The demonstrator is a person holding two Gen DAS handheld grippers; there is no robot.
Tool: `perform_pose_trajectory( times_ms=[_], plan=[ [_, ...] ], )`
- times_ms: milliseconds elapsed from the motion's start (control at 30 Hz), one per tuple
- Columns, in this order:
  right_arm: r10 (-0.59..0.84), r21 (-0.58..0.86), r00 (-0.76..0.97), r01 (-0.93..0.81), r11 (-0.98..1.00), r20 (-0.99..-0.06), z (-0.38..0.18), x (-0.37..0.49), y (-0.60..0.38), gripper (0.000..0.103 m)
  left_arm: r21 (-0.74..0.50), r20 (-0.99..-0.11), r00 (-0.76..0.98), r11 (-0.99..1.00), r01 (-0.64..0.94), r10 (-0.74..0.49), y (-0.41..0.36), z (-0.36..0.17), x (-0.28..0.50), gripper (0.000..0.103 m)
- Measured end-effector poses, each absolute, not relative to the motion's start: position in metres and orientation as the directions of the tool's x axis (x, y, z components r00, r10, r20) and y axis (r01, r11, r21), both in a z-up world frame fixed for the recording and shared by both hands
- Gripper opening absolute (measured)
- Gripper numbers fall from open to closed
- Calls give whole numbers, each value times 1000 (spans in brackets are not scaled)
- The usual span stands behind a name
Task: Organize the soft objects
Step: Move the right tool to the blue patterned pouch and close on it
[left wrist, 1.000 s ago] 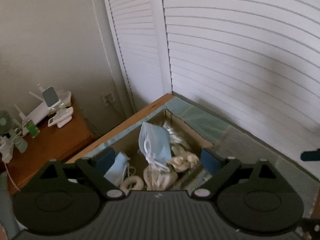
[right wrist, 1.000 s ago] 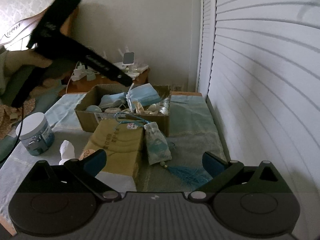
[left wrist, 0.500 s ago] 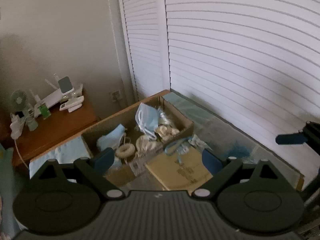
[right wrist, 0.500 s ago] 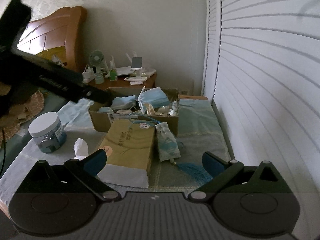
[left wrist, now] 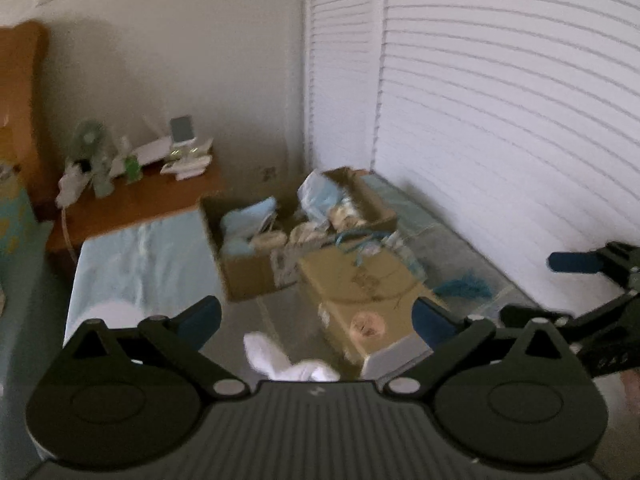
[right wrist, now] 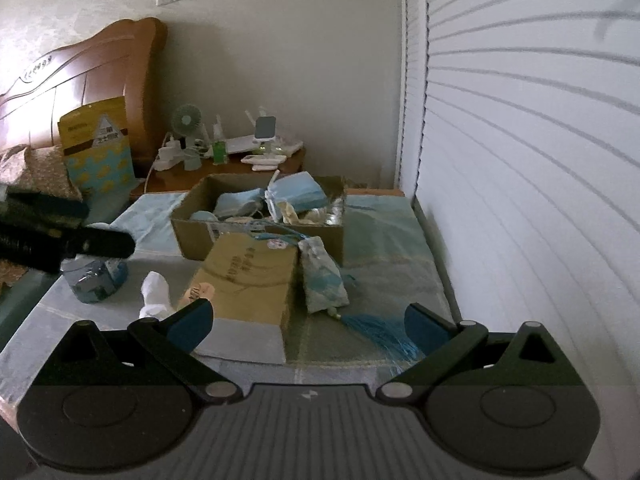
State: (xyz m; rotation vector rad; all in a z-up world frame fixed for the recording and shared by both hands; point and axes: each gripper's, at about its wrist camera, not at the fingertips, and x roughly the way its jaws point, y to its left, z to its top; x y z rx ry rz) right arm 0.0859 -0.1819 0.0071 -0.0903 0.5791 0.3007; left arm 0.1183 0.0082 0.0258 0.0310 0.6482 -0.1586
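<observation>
- Cardboard box [right wrist: 256,236]: open, on the cloth-covered table [right wrist: 384,248]; blue face masks [right wrist: 298,190] and pale soft bits already lie in it. I take it as the landmark and the collecting place.
- Flat tan package [right wrist: 248,276]: touching the box's near wall.
- Patterned pouch [right wrist: 322,280]: just beside the package, its blue tassel [right wrist: 376,330] trailing away from the box.
- White sock [right wrist: 154,294]: loose on the table, nearer me than the box, on the jar [right wrist: 94,278] side.
- Left gripper [left wrist: 316,318]: fingers spread, nothing between them, over the sock.
- Right gripper [right wrist: 308,316]: likewise released and bare, facing pouch and tassel.
- Step, as I judge: between picks; next calls for descending on the sock or pouch and pinching a fold.
- Views: only the right shows the jar plainly; the left is blurred.
</observation>
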Motion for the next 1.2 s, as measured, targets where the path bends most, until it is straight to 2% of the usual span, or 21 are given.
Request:
perform_pose_trajectory(
  times_ms=[233,633,1200],
  plan=[
    [213,-15,791,-271,963,-573,-2,95,-187,103,-8,-631,773,997,77,-64,12,-11,121,101],
    [162,-26,777,-223,974,-608,-17,130,-193,103,12,-676,737,1000,26,-11,15,-45,141,101],
    [129,-34,760,-195,980,-637,-34,172,-196,102,-7,-696,717,999,54,-43,14,-66,147,102]
  ],
)
